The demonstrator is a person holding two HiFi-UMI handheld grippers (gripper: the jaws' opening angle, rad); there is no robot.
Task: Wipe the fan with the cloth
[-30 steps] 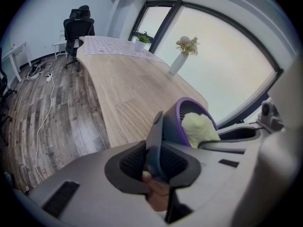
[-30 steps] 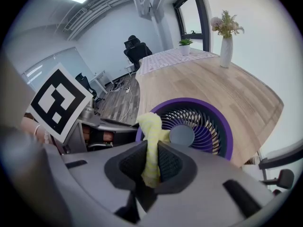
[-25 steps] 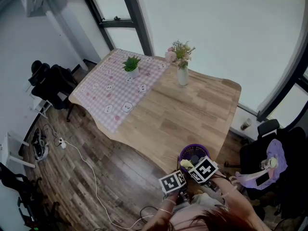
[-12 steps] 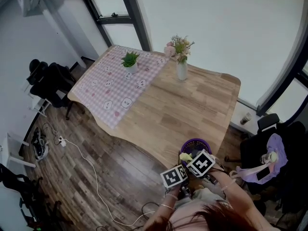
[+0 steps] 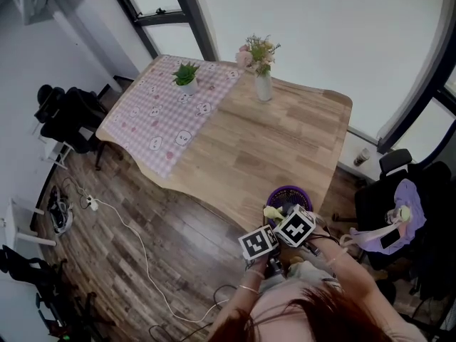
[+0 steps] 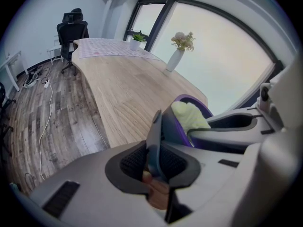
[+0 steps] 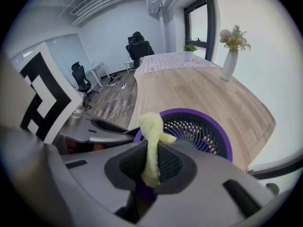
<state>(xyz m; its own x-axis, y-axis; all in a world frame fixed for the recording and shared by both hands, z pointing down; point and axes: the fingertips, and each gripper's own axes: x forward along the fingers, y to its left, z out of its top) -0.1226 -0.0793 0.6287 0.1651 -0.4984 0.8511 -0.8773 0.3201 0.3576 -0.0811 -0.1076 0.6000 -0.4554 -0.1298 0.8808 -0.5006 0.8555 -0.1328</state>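
Note:
A small purple fan sits at the near edge of the wooden table, its grille facing up. My left gripper grips a thin dark part of the fan's rim; its jaws are closing on it, pads pressing. A hand shows just behind the jaws. My right gripper is shut on a pale yellow cloth, which lies bunched against the fan's near rim. In the head view the cloth shows just above the two marker cubes.
On the table's far side stand a white vase of flowers and a potted plant on a pink checked cloth. A chair with purple fabric is at right. Black chairs and a white cable are on the floor at left.
The head view has tilted a little, so the table sits higher in the picture. Both grippers, the fan and the cloth keep nearly the same places.

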